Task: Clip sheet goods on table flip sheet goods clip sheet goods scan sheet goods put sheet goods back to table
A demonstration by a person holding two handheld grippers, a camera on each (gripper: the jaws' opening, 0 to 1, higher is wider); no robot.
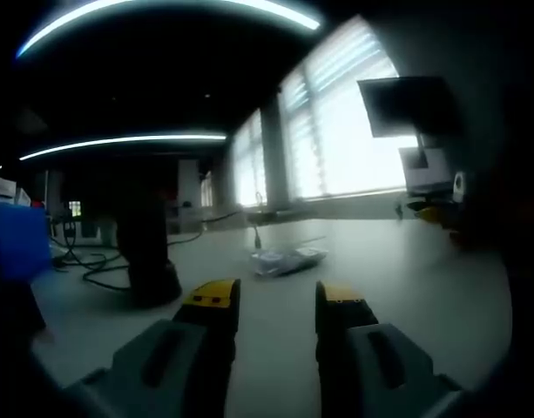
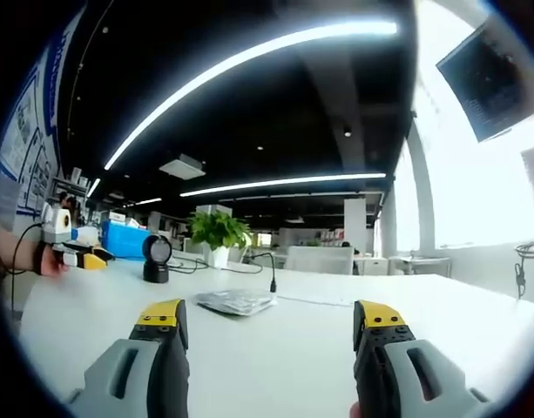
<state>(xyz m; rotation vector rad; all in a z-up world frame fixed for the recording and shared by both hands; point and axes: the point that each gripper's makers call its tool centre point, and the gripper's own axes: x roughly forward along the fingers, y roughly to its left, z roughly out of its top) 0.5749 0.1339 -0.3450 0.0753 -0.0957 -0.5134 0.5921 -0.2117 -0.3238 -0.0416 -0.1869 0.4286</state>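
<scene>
A flat clear plastic packet of sheet goods (image 2: 234,301) lies on the wide white desk (image 2: 301,348). Behind it to the left stands a round black desktop scanner (image 2: 156,259), with a leafy green potted plant (image 2: 218,235) farther back.

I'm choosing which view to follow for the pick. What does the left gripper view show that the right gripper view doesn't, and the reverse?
Left gripper view alone: a dark wall-mounted monitor beside bright windows.

Right gripper view alone: a green potted plant, a blue box, and the left gripper at the table's far left.

Both: the white table, the flat clear-wrapped sheet packet, the black dome-headed scanner.
</scene>
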